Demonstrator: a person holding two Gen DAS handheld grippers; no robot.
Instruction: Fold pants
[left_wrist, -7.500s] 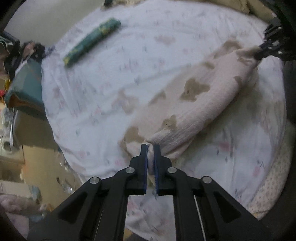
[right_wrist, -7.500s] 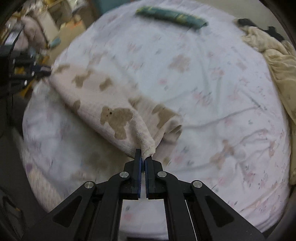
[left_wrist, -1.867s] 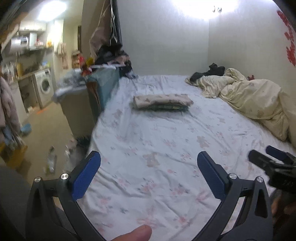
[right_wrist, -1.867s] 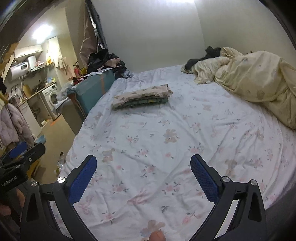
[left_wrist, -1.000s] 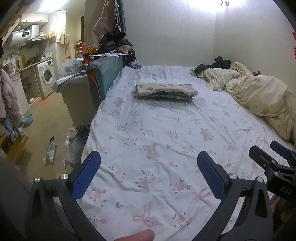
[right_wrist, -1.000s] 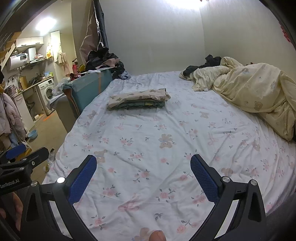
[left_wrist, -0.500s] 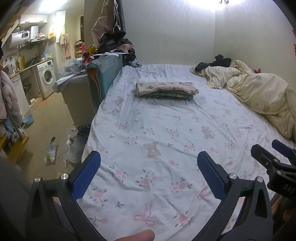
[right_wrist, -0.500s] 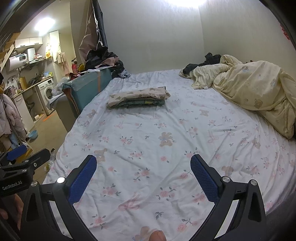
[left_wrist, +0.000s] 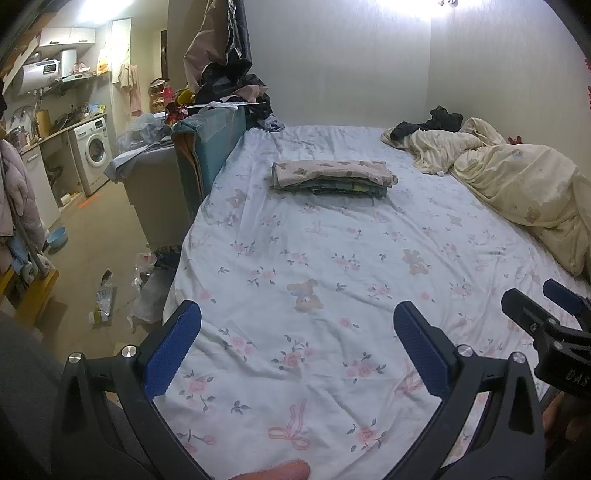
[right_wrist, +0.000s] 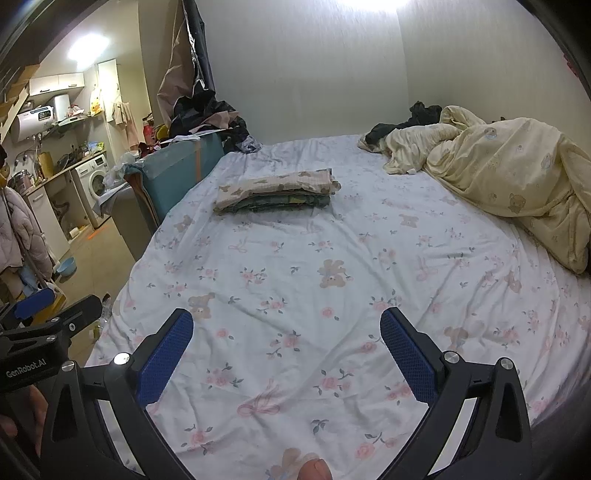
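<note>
The left claw (left_wrist: 297, 347) is held with its jaws spread wide above the near edge of the bed (left_wrist: 332, 280), nothing between its blue pads (left_wrist: 171, 350). The right claw (right_wrist: 286, 350) is likewise spread and empty, held beside it over the flowered sheet. The folded pants (right_wrist: 275, 186) are seen well beyond both claws, laid on top of a darker folded garment (right_wrist: 280, 202) toward the far left of the bed. A crumpled cream duvet (right_wrist: 517, 184) lies along the right side.

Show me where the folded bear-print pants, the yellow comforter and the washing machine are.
folded bear-print pants (left_wrist: 332, 170): left wrist view, top layer of the stack.
yellow comforter (right_wrist: 517, 173): right wrist view, bunched middle.
washing machine (left_wrist: 92, 155): left wrist view, front, by the door.
</note>
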